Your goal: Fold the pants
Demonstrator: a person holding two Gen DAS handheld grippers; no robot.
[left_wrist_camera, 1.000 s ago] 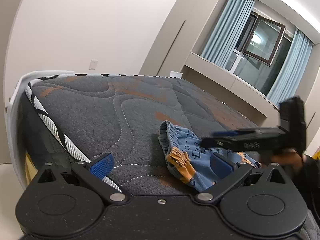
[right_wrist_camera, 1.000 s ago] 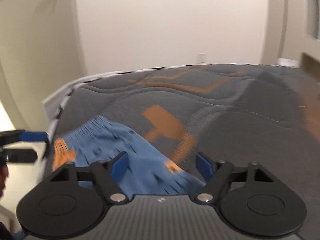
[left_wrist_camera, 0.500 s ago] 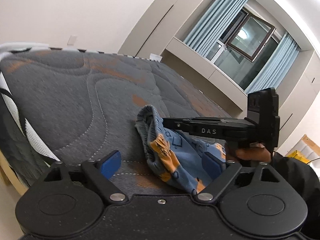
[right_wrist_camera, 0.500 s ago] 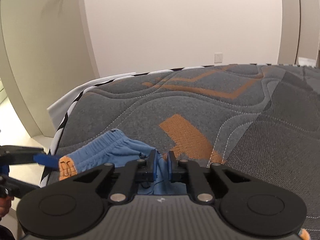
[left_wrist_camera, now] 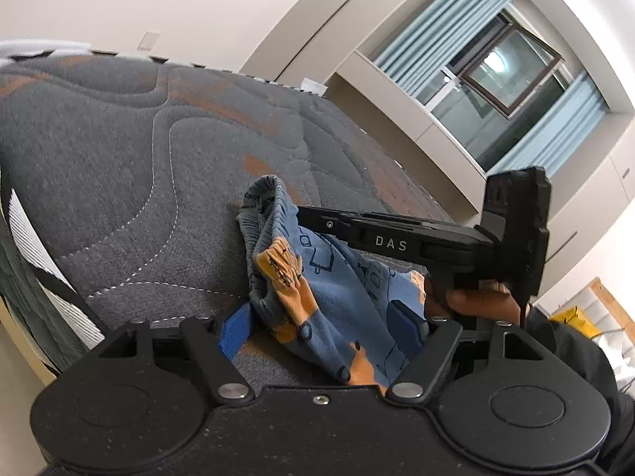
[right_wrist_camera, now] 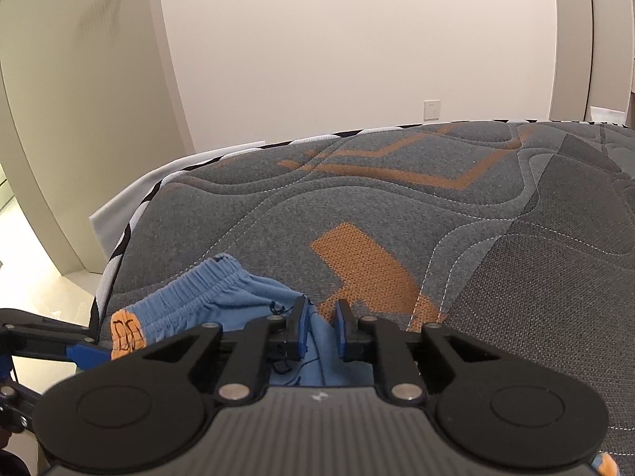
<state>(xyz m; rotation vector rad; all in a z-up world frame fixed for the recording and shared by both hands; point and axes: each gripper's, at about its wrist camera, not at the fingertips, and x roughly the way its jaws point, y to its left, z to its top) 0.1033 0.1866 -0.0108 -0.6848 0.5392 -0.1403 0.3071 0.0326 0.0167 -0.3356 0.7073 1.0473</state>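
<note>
Small blue pants with orange prints lie bunched near the corner of a grey quilted mattress. My right gripper has a fold of the pants pinched between its pads, and its jaws are opening slightly. In the left wrist view that gripper reaches in from the right and holds the cloth raised below the waistband. My left gripper straddles the lower part of the pants. Its jaws are closing with cloth between them, and the pads do not press on it. It also shows at the left as the left gripper.
The mattress has orange patches and a black-and-white striped edge close to the left. A hand grips the right tool. A window with blue curtains is behind. A door and bare floor lie left of the bed.
My right gripper went from open to shut on a fold of the pants. My left gripper's jaws narrowed, and it rolled and moved in around the lower cloth.
</note>
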